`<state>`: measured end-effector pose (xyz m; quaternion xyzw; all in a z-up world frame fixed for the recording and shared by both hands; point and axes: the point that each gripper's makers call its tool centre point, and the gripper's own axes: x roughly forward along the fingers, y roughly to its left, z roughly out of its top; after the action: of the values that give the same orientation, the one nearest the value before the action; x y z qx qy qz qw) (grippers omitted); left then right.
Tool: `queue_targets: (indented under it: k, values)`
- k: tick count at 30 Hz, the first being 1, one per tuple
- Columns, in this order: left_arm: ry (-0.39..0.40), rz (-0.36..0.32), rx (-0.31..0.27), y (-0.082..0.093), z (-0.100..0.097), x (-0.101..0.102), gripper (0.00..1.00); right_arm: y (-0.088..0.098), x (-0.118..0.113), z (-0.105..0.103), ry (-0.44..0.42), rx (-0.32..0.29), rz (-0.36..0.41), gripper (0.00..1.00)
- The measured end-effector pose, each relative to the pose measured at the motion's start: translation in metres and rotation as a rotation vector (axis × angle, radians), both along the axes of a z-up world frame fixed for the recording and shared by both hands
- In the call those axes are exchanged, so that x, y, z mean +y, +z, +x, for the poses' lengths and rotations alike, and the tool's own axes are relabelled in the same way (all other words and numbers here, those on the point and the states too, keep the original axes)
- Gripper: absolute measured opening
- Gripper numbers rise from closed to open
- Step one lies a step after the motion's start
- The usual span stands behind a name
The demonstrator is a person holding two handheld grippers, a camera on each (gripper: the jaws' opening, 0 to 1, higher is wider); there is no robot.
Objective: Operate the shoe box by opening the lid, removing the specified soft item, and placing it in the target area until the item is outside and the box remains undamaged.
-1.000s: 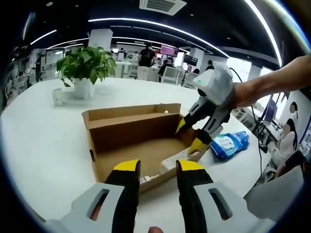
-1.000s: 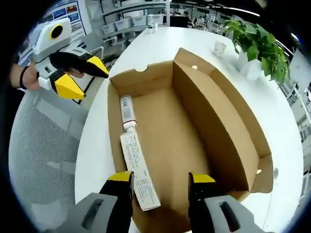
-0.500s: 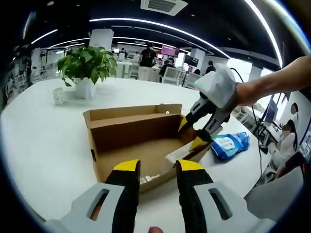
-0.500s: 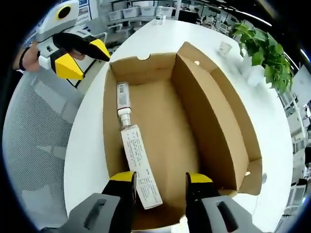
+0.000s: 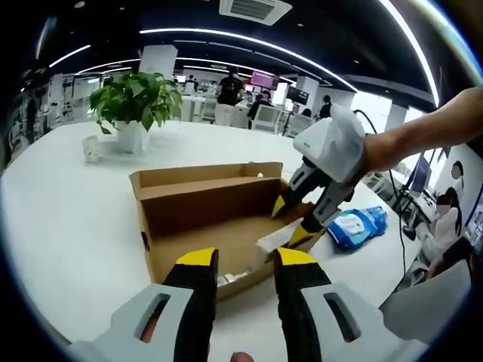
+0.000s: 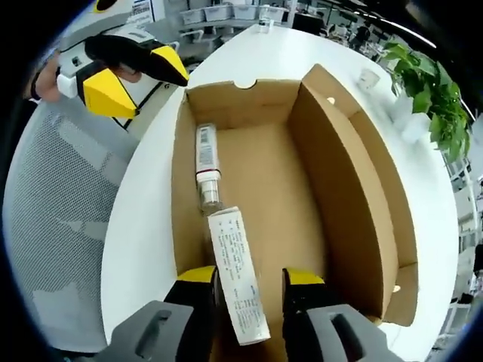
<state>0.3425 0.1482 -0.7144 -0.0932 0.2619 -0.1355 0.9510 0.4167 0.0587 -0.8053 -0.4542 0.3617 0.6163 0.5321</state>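
Note:
The brown cardboard shoe box [image 5: 198,215] lies open on the white table, its lid folded back. Inside, along one wall, lie a long white printed carton [image 6: 238,275] and a white tube [image 6: 204,160]. My right gripper [image 6: 250,277] hangs over the box, open, its yellow jaws straddling the near end of the carton with a gap on the right side. From the left gripper view, that right gripper [image 5: 290,220] dips into the box's right end over the carton [image 5: 266,242]. My left gripper [image 5: 245,262] is open and empty at the box's near side. A blue soft pack [image 5: 357,225] rests on the table right of the box.
A potted plant [image 5: 136,98] and a small cup [image 5: 89,149] stand at the table's far left. A grey mesh chair [image 6: 53,226] sits beside the table edge. Several people stand and sit in the office behind. The left gripper [image 6: 160,94] shows past the box's far end.
My right gripper has dropped lower into the box and its jaws have narrowed around the white carton. The left gripper has stayed put.

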Motion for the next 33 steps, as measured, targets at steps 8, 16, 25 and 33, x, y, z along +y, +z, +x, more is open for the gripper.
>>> queue_targets:
  k: [8, 16, 25, 33]
  values:
    - [0.004, -0.005, 0.0, -0.001, 0.001, 0.001, 0.29, -0.017, -0.001, -0.004, -0.032, 0.017, -0.052, 0.21]
    - [0.013, -0.011, -0.005, -0.004, 0.006, 0.005, 0.29, -0.02, 0.0, -0.005, -0.044, -0.009, -0.061, 0.17]
    - [0.012, -0.018, -0.003, -0.005, 0.005, 0.004, 0.29, -0.014, 0.003, 0.0, -0.068, -0.024, -0.033, 0.16]
    - [0.012, -0.018, -0.002, -0.004, 0.004, 0.003, 0.29, 0.003, 0.008, 0.007, -0.094, -0.039, 0.013, 0.16]
